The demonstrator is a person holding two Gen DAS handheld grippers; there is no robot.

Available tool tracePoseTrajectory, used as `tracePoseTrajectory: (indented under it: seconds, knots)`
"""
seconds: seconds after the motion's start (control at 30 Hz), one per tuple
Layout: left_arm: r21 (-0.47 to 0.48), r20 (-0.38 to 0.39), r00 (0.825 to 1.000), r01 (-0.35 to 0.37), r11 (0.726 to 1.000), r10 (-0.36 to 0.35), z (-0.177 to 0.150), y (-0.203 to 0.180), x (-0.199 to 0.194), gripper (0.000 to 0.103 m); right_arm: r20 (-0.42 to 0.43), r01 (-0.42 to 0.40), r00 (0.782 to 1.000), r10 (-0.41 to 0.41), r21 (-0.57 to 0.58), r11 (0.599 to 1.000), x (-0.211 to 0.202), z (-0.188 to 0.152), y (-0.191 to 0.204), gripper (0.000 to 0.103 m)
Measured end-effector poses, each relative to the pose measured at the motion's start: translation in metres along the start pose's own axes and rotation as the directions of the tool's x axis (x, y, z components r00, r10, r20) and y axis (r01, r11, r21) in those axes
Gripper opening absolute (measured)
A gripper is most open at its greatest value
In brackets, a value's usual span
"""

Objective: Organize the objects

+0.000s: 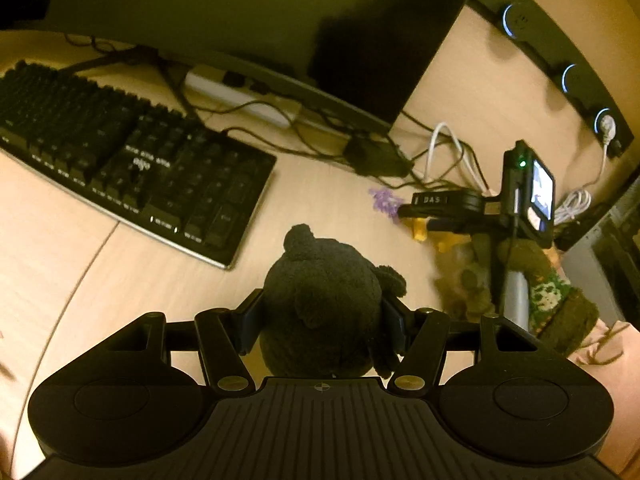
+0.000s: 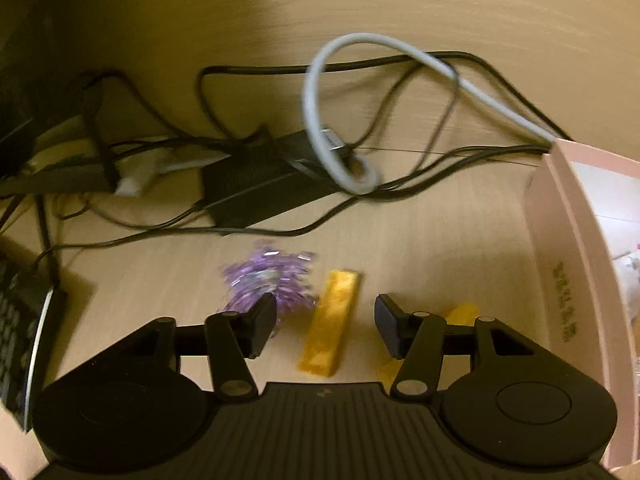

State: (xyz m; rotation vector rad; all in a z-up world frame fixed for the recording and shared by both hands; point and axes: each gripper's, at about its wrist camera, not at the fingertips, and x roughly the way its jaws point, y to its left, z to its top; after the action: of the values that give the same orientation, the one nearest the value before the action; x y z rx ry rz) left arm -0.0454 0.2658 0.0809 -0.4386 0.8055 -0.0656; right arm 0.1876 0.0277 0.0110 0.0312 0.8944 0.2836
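My left gripper [image 1: 320, 320] is shut on a dark plush toy [image 1: 324, 300] with round ears, held just above the wooden desk. My right gripper [image 2: 325, 326] is open, its jaws standing either side of a yellow block [image 2: 330, 322] lying on the desk. A second yellow piece [image 2: 460, 314] shows behind the right finger. A purple sparkly ornament [image 2: 268, 280] lies just past the left finger. In the left wrist view the right gripper [image 1: 424, 216] hovers over the yellow pieces [image 1: 420, 232] and the purple ornament [image 1: 385, 199].
A black keyboard [image 1: 132, 160] lies at the left, a monitor [image 1: 280, 20] behind it. Tangled black cables, a power brick [image 2: 260, 184] and a grey cable [image 2: 320, 112] lie beyond the blocks. A pink box [image 2: 576, 260] stands at the right.
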Motion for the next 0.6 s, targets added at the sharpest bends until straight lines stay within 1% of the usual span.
tracePoseTrajectory:
  seconds: [0.1,0.13,0.2,0.3,0.47,0.6]
  knots:
    - [0.018,-0.02,1.0,0.02,1.0,-0.02,-0.002,-0.003,0.002,0.066,-0.013,-0.006,1.0,0.006,-0.03,1.0,-0.003,-0.002,0.008,0.018]
    - [0.027,-0.023,0.999,0.029,0.999,-0.028,-0.003,-0.006,0.001,0.066,-0.022,-0.008,1.0,0.007,-0.033,0.999,-0.002,-0.002,0.009,0.015]
    - [0.035,-0.024,0.999,0.041,0.999,-0.04,-0.004,-0.008,0.002,0.066,-0.037,-0.02,0.999,0.019,-0.022,1.0,-0.009,-0.003,0.01,0.014]
    - [0.041,-0.026,0.998,0.053,0.998,-0.052,-0.007,-0.014,0.005,0.066,-0.013,-0.039,0.999,0.039,-0.038,0.998,-0.031,-0.01,0.011,0.014]
    - [0.057,-0.054,0.994,0.093,0.994,-0.09,-0.016,-0.031,0.014,0.066,0.027,-0.088,0.996,0.089,-0.052,0.995,-0.085,-0.026,0.007,0.014]
    - [0.09,-0.087,0.987,0.139,0.986,-0.131,-0.023,-0.052,0.023,0.066,0.044,-0.108,0.993,0.11,-0.055,0.993,-0.129,-0.05,-0.005,0.014]
